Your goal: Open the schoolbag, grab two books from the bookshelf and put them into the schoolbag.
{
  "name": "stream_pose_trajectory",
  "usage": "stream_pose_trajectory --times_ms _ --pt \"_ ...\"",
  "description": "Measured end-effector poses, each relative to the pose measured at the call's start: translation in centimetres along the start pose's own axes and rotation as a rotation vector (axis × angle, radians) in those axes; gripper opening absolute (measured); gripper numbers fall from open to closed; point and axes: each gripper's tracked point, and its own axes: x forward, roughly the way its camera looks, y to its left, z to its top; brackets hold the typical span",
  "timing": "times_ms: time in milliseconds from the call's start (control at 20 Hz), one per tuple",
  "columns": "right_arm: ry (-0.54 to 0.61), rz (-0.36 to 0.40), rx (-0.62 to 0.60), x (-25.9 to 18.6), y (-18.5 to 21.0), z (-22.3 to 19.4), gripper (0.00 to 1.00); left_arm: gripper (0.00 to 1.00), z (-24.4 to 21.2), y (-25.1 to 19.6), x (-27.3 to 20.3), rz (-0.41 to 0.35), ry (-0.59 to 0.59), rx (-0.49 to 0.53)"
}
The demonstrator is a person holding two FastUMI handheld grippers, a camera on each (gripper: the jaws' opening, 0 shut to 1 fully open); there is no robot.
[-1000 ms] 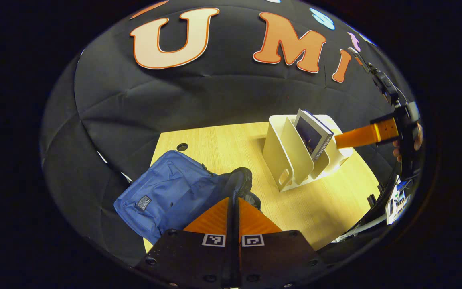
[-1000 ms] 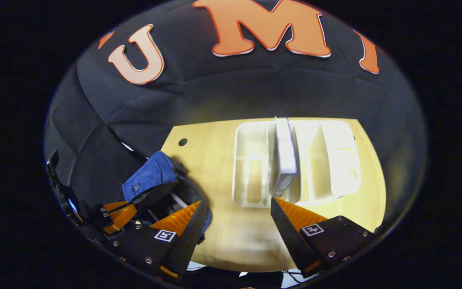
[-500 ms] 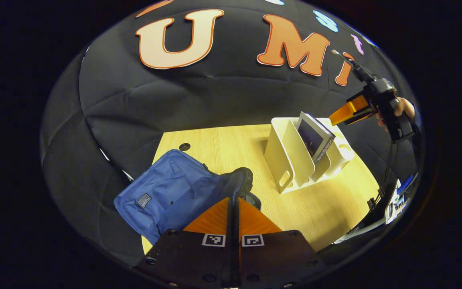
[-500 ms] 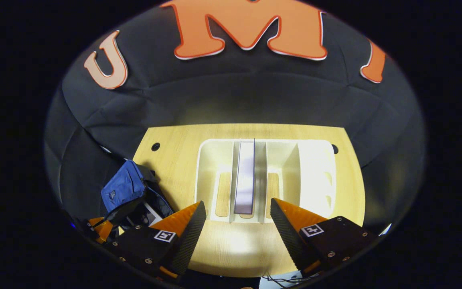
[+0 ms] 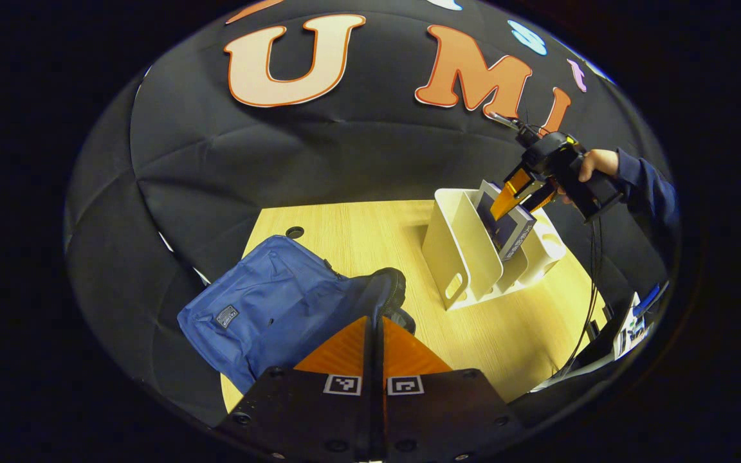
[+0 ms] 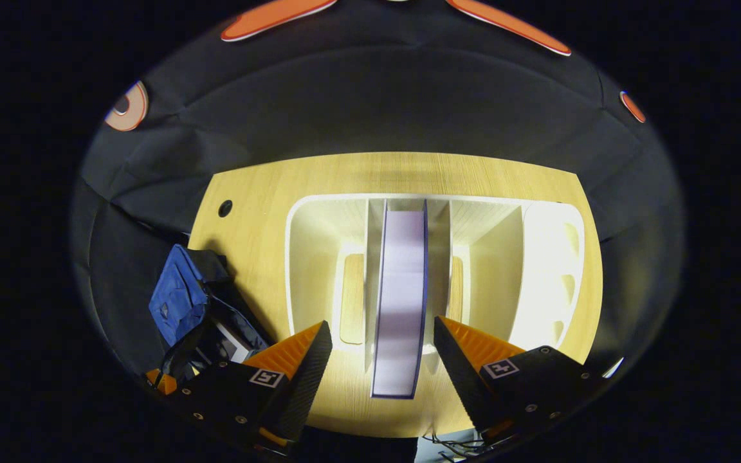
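The blue schoolbag (image 5: 267, 308) lies on the left of the wooden table (image 5: 357, 238), its black-rimmed mouth lifted. My left gripper (image 5: 375, 331) is shut on that rim. A white bookshelf rack (image 5: 460, 251) stands to the right with one dark-covered book (image 5: 505, 225) leaning in it. My right gripper (image 5: 515, 193) hangs over the book's top. In the right gripper view the book (image 6: 399, 289) stands edge-on in a middle slot of the rack (image 6: 319, 257), and my right gripper (image 6: 380, 328) is open, one finger on each side of it. The schoolbag (image 6: 174, 302) sits at the lower left.
A round cable hole (image 5: 294, 232) marks the table's far left corner. A hand (image 5: 592, 161) and dark blue sleeve (image 5: 647, 186) hold the right gripper. Black cables (image 5: 592, 302) hang off the table's right edge. The rack's other slots (image 6: 493, 270) hold nothing.
My right gripper has swung in over the rack and come down, so its open fingers now flank the book. The left gripper and the bag have held still.
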Motion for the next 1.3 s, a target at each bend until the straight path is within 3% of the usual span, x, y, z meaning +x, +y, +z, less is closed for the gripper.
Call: stream_pose_trajectory --times_ms 250,300,350,450,600,650,750,800,950,1300 --pt "0.048 -0.036 0.012 2.1 -0.5 0.3 0.8 0.01 -0.4 -0.1 0.4 -0.009 0.004 -0.02" --pt "0.056 -0.048 0.009 2.5 -0.9 0.2 0.69 0.01 -0.5 -0.1 0.6 -0.011 0.007 -0.025" --pt "0.064 -0.062 0.006 2.9 -1.3 0.2 0.53 0.01 -0.4 -0.1 0.7 -0.012 0.006 -0.026" --pt "0.081 -0.099 -0.004 3.6 -2.0 0.1 0.47 0.05 -0.6 -0.1 0.8 -0.014 0.009 -0.029" --pt "0.093 -0.125 -0.008 4.2 -2.6 0.0 0.41 0.01 -0.7 -0.1 1.0 -0.016 0.013 -0.034" --pt "0.101 -0.124 -0.013 4.2 -2.6 -0.1 0.31 0.01 -0.8 -0.2 1.1 -0.018 0.016 -0.037" --pt "0.108 -0.126 -0.023 4.2 -2.7 -0.3 0.48 0.01 -0.7 -0.4 1.2 -0.02 0.018 -0.034" --pt "0.108 -0.134 -0.037 4.0 -3.0 -0.5 0.39 0.01 -0.7 -0.3 1.2 -0.019 0.016 -0.031" --pt "0.086 -0.12 -0.029 2.4 -3.0 -0.5 0.39 0.01 -0.8 -0.2 1.3 -0.023 0.017 -0.03" --pt "-0.011 0.006 0.008 -4.8 -2.1 0.0 0.39 0.01 -0.7 -0.1 1.2 -0.022 0.018 -0.012"
